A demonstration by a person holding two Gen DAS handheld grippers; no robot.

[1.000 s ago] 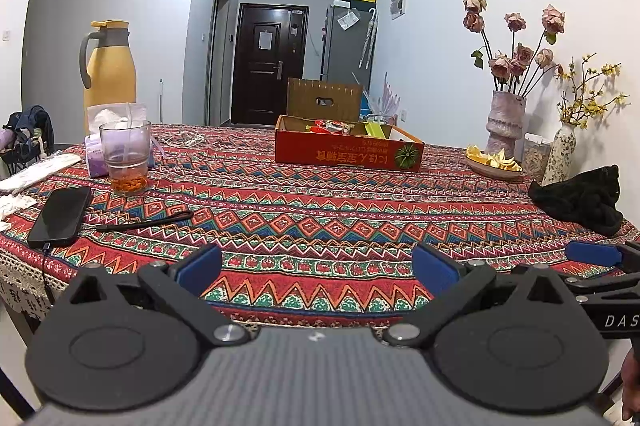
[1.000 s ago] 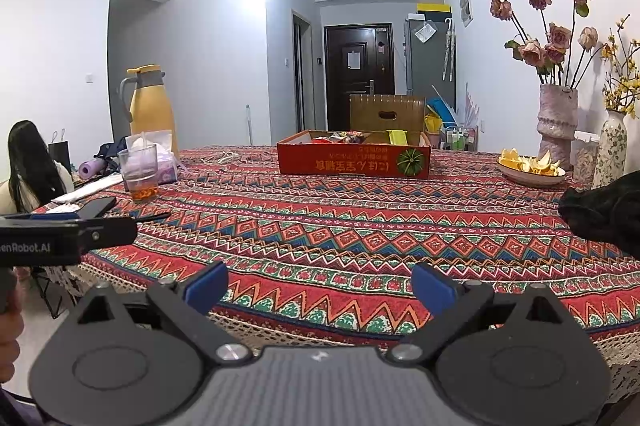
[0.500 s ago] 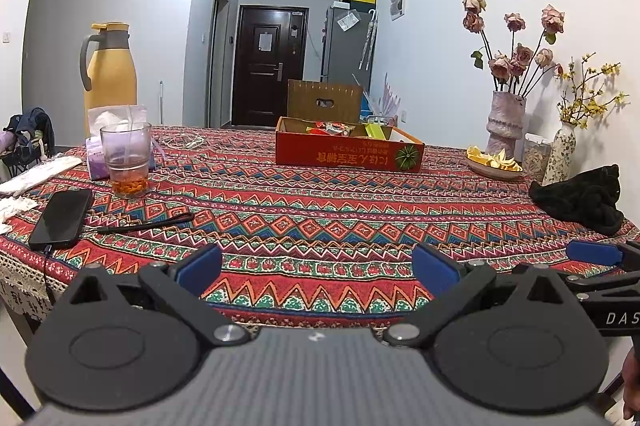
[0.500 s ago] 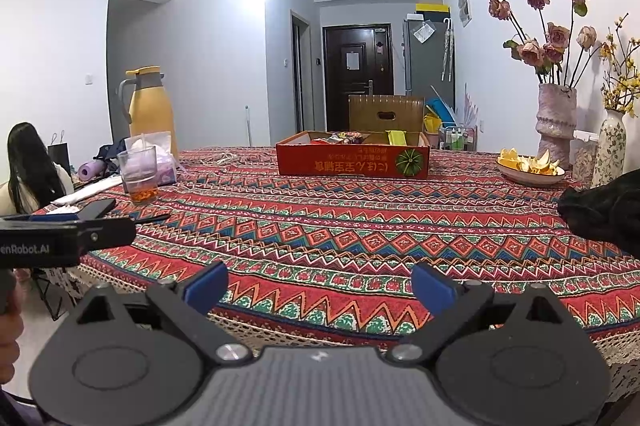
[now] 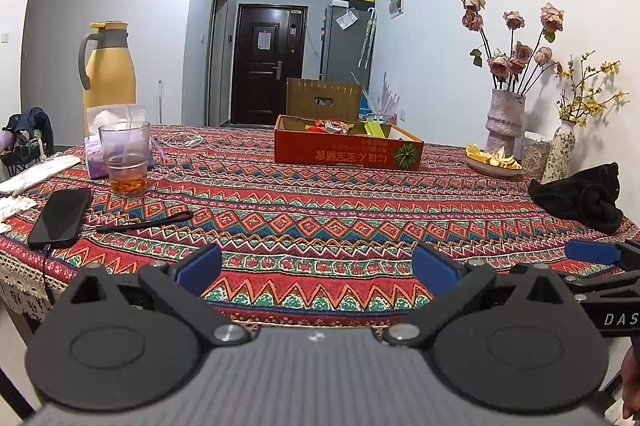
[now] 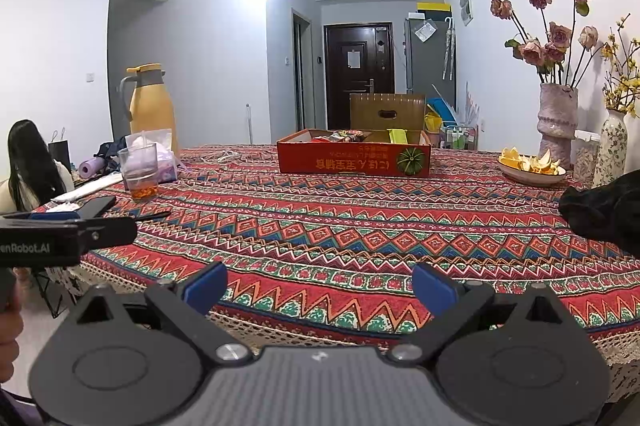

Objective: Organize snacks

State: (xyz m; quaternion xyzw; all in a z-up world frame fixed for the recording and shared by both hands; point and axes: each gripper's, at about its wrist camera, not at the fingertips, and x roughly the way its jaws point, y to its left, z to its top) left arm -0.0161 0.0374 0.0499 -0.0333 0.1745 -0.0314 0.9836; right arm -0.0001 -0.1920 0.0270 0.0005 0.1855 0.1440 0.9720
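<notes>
L gripper (image 5: pixel 316 268) is hovering over the near edge of the table (image 5: pixel 320 218) w/ blue pads spread wide, nothing between them; R gripper (image 6: pixel 318 286) is doing the same just off that near edge, jaws apart and empty; each is showing at the side of the other's view, R one cut off at the frame's right, L one cut off at the left w/ only part of its lettering readable.

Red cardboard box (image 5: pixel 348 150) is sitting toward the far edge of the table, about mid-width, well apart from both grippers; snack packets (image 5: pixel 332 126) are lying inside, mostly hidden by the box wall, so count and kinds are too hard to make out; a green packet (image 6: pixel 398 135) is poking up near its right end.

Toward the left edge: glass cup (image 5: pixel 125 157) w/ orange stuff at the bottom, tissue pack behind it partly blocked, yellow jug (image 5: pixel 108 74) further back; phone (image 5: pixel 60 212) is lying near the near-left edge.

Toward the right edge: dish of peels (image 5: pixel 494 160), vase of roses (image 5: pixel 502 118), black cloth (image 5: pixel 580 196), half cut off in R view.

A seated person (image 6: pixel 28 166) is showing beyond the table's left side, facing away.
</notes>
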